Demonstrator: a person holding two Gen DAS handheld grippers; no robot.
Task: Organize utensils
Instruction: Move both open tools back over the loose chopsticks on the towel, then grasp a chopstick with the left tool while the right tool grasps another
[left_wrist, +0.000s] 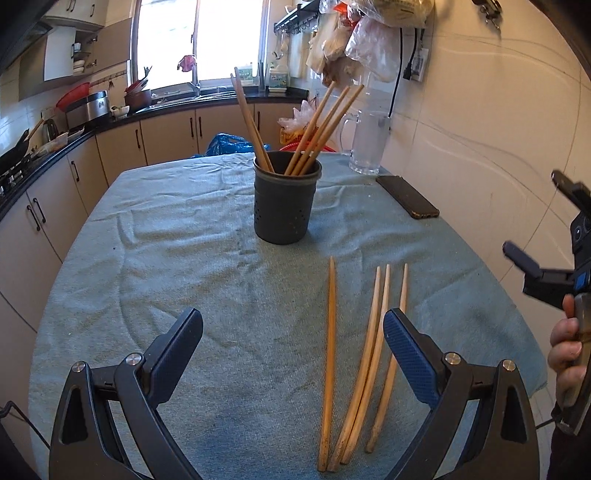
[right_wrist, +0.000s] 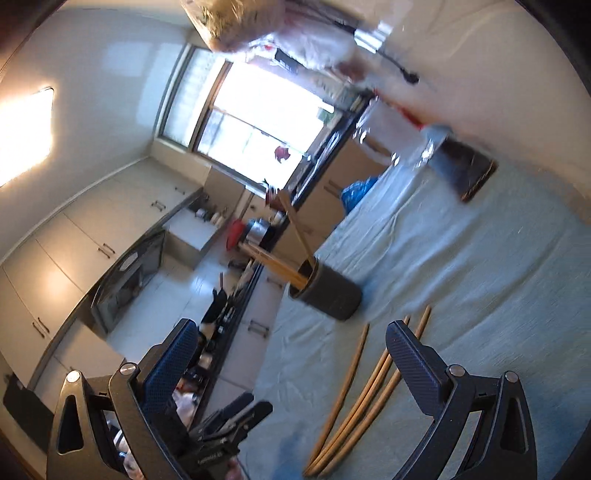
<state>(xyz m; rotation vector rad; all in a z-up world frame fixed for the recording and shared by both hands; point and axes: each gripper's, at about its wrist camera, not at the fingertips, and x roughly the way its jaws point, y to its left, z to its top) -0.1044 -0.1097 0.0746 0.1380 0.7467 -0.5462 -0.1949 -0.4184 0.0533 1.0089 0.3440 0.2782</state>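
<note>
Left gripper (left_wrist: 293, 334) hovers low over the teal cloth (left_wrist: 184, 258), jaws spread wide, nothing between the pads, touching nothing visible. Four loose chopsticks (left_wrist: 364, 365) lie on the cloth near its right finger: one alone to the left, two pressed together, one more just right of those and partly hidden behind the pad. Dark perforated holder (left_wrist: 285, 201) stands upright mid-table, well beyond the loose ones, with five chopsticks (left_wrist: 321, 129) leaning inside. Right gripper (right_wrist: 291, 343) is rolled hard sideways above the table's right edge, jaws also wide apart and empty; its view is motion-blurred. Black phone (left_wrist: 408, 196) lies flat right of the holder, glass pitcher (left_wrist: 367, 144) behind it near the wall.
</note>
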